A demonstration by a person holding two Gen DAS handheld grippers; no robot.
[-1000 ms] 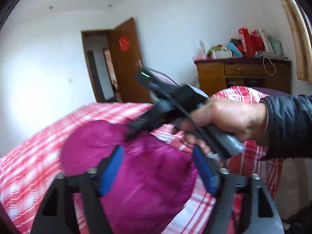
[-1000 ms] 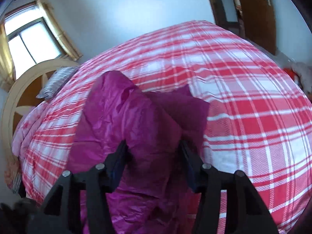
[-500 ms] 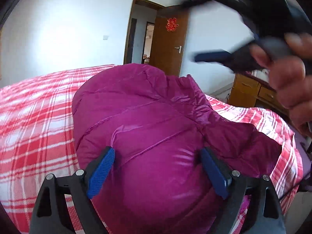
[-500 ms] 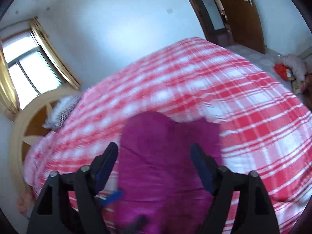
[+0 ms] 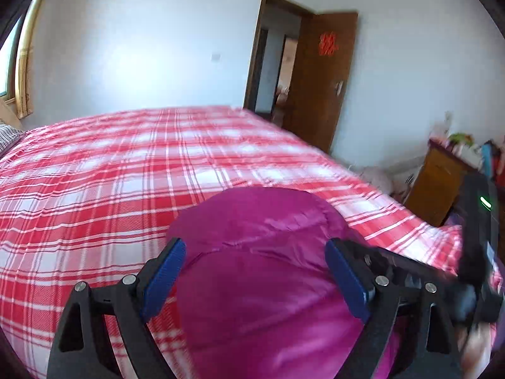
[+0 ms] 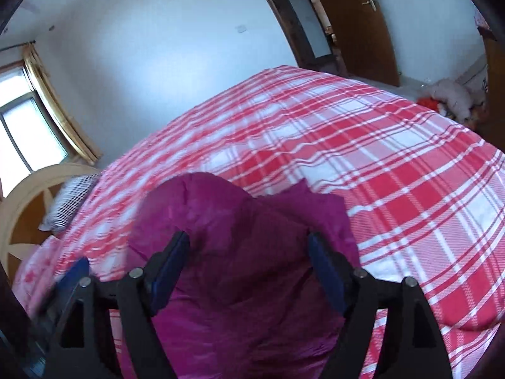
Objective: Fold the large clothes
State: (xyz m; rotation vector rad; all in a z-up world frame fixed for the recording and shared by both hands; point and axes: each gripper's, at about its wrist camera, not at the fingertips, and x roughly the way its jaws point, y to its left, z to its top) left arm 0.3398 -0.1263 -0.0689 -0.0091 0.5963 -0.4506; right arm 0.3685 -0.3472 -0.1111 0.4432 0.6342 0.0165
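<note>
Left wrist view: jacket (image 5: 268, 252) lies lower centre on the plaid bed (image 5: 126, 173), door (image 5: 318, 79) upper right. Left gripper (image 5: 252, 271) released; right gripper (image 6: 249, 262) released, jaws just narrowed slightly, jacket between.

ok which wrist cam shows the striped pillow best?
Right wrist view. The striped pillow lies in full view against the headboard at the head of the bed. The left wrist view catches only a sliver of the pillow at the frame's left edge, cropped by the lens rim.
</note>
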